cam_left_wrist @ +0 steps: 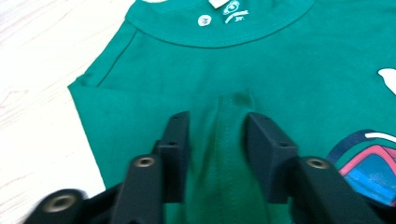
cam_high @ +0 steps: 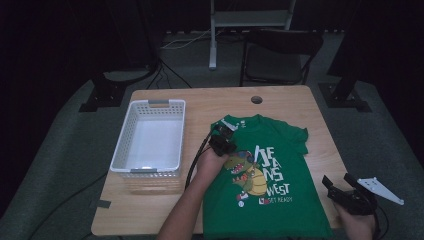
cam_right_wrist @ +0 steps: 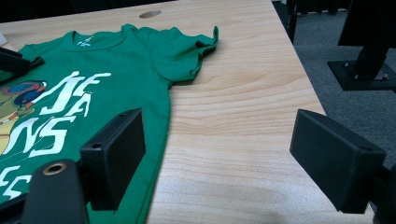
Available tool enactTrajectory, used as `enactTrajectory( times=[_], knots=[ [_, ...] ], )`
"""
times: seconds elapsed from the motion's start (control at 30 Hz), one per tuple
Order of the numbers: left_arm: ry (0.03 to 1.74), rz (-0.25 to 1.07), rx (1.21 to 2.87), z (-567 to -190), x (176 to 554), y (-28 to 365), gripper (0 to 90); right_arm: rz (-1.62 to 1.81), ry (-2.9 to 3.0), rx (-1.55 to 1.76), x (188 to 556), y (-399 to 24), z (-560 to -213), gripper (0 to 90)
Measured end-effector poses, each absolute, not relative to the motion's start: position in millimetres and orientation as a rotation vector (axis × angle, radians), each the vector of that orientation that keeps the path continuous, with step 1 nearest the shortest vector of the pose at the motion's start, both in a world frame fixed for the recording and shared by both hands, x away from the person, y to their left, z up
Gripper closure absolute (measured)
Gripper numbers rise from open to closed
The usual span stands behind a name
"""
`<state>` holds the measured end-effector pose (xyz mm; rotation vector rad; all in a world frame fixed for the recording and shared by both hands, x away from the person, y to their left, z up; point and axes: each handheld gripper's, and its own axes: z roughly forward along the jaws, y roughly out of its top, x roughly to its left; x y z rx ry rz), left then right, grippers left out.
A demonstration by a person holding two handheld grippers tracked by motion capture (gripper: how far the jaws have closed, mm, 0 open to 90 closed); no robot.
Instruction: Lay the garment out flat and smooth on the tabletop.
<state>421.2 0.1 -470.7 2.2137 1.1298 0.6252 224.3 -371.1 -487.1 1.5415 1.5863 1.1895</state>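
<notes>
- Here the green shirt [cam_high: 265, 175] lies print side up on the bench [cam_high: 200, 102], collar to the far edge and hem toward the person; a white basket [cam_high: 150, 137] stands just beside it on the left.
- The left tongs [cam_left_wrist: 217, 140] are down on the shirt's left shoulder, below the collar. A raised ridge of cloth stands between the jaws, and the pads press on it from both sides, so I'd call that a pinch on the fabric.
- The right tongs [cam_right_wrist: 217, 154] hover off the shirt's right edge near the hem, jaws wide apart with nothing between them; bare wood lies under them.
- To my eye this is the grasping step of a fold, or of a lift toward the basket: one side caught, the other not yet.
- Next, the right tongs likely need to come in over the near sleeve [cam_right_wrist: 187, 58] or side seam and close on cloth before anything is raised; lifting on the left pinch alone could drag the shirt askew.
</notes>
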Motion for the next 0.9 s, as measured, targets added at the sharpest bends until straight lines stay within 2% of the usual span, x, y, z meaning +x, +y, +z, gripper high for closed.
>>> enactTrajectory(
  times=[0.13,0.23,0.5,0.77,0.8,0.9],
  knots=[
    [1.096,0.659,2.228,-467.9,418.4,-0.9,87.1,1.19,1.586,1.543,224.3,-371.2,-487.2,17.1],
    [1.084,0.699,2.235,-464.0,416.7,1.0,88.1,1.19,1.587,1.541,224.3,-371.1,-487.2,17.1],
    [1.197,0.858,2.193,-437.2,413.7,24.3,87.9,1.188,1.587,1.541,224.3,-371.0,-487.1,17.1],
    [1.349,0.96,2.226,-433.6,426.3,47.5,87.0,1.188,1.586,1.546,224.5,-371.0,-487.1,17.1],
    [1.367,0.969,2.218,-432.1,427.8,49.1,84.7,1.187,1.587,1.546,224.6,-370.9,-487.1,17.1],
    [1.379,1.054,2.119,-414.7,427.9,52.5,70.2,1.189,1.588,1.546,224.7,-371.2,-487.2,17.1]
  ],
)
